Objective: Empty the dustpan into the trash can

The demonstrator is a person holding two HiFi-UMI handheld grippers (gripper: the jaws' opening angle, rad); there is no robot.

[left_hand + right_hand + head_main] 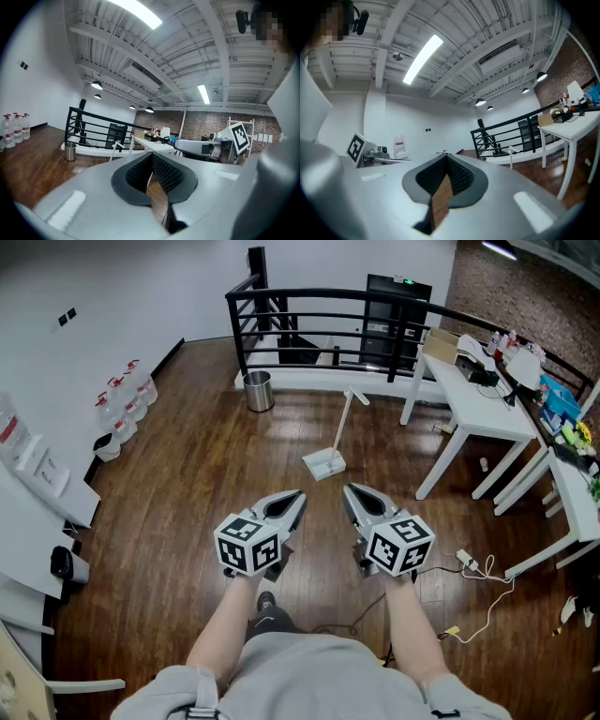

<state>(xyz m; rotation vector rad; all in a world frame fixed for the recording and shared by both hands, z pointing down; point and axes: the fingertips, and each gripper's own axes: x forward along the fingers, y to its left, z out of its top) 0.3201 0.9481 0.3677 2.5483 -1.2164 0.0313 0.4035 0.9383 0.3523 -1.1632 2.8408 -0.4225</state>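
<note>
**Dustpan not yet in hand, both grippers clenched on nothing**

The person stood on the wooden floor well short of the black railing (pixel 309 310), with the left gripper (pixel 297 496) and the right gripper (pixel 348 490) held side by side at waist height. Each pair of jaws was pressed together at the tips, and only floor showed in the slit behind them, so neither held anything.

The white long-handled dustpan (pixel 324 463) sat on the floor between the person and the railing. Its pan was flat on the boards and its handle (pixel 345 420) leaned up and away toward the railing. The metal trash can (pixel 259 392) stood upright just in front of the railing, left of the dustpan and apart from it. A white table (pixel 478 399) stood at the railing's right end.

The step in hand looked like the approach to the dustpan. To do it well, the person would likely need to walk closer, open one pair of jaws and close them across the handle high up, where it stood clear of the floor. The other gripper could steady the handle lower down. The pan should probably stay level during the carry toward the railing, so that nothing spilled before its lip was over the can's rim. Whether the pan held any debris could not be told from this far off
</note>
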